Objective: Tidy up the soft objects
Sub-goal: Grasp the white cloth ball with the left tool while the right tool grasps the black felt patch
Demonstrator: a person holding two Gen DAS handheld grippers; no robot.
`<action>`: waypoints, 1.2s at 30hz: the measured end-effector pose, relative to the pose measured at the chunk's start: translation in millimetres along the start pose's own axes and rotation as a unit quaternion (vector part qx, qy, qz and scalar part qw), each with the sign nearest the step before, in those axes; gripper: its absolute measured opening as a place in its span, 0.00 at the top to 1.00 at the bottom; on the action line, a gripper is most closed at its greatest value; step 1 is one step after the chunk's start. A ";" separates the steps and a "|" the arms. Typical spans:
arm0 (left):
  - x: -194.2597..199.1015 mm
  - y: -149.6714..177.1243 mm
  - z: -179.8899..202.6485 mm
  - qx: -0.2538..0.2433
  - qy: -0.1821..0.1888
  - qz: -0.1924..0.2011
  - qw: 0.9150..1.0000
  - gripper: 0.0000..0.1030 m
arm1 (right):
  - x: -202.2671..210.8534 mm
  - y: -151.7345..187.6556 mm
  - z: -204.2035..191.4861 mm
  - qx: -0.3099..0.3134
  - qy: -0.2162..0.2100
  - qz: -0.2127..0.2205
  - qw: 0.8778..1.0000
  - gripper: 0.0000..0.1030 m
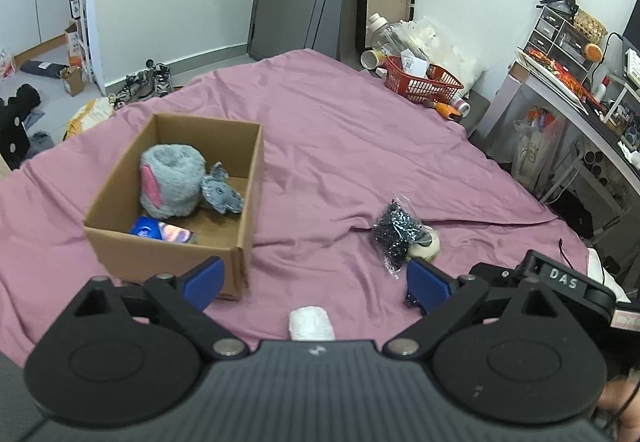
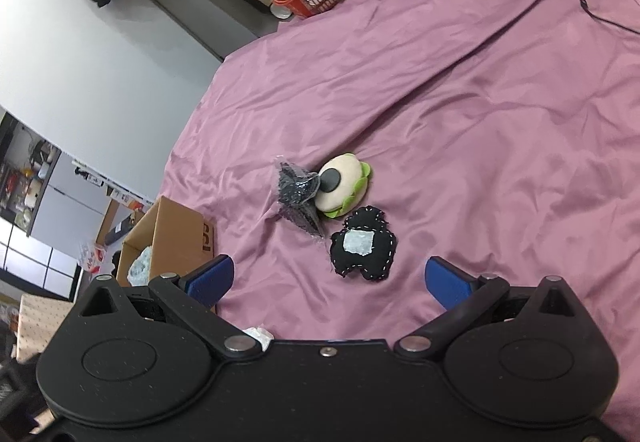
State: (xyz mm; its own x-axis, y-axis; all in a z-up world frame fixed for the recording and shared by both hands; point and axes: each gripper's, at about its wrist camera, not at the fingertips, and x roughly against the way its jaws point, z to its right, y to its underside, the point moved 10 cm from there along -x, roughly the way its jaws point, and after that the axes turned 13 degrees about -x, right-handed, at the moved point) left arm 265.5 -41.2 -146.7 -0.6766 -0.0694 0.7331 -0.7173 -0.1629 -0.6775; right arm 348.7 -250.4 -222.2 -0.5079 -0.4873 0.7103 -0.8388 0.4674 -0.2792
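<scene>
An open cardboard box [image 1: 240, 202] stands on the pink bed sheet [image 1: 340, 130]. It holds a big grey plush with a pink ear [image 1: 172, 178], a small grey plush [image 1: 222, 194] and a blue packet [image 1: 160, 232]. My left gripper [image 1: 316, 280] is open just right of the box, and a white roll [image 1: 311, 324] lies low between its fingers, untouched. A black glittery bag [image 2: 298, 194], a cream and green plush [image 2: 344, 184] and a black felt plush with a pale patch [image 2: 362, 248] lie together on the sheet. My right gripper [image 2: 330, 282] is open, right behind the felt plush.
A red basket [image 1: 422, 80] with bottles and bags sits at the bed's far corner. A cluttered desk [image 1: 580, 98] runs along the right side. Shoes [image 1: 148, 84] and clutter lie on the floor beyond the bed. A black cable [image 2: 600, 16] crosses the sheet at far right.
</scene>
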 end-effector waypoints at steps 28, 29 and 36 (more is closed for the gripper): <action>-115.3 80.2 6.5 0.039 0.014 -0.110 0.993 0.46 | -63.3 -0.6 33.6 -0.102 0.021 -0.058 0.993 0.38; -118.3 82.2 7.2 0.039 0.016 -0.113 0.993 0.47 | -65.5 -1.0 34.4 -0.102 0.023 -0.058 0.993 0.39; -132.7 89.1 9.4 0.035 0.016 -0.121 0.992 0.54 | -84.7 -0.8 39.4 -0.100 0.041 -0.062 0.992 0.40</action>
State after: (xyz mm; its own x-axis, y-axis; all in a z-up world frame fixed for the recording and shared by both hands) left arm 293.0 -55.7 -303.8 -0.4916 0.0120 0.8707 -0.8469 -0.2394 -0.4748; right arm 384.7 -238.6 -307.6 -0.3776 -0.4922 0.7843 -0.8342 0.5485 -0.0574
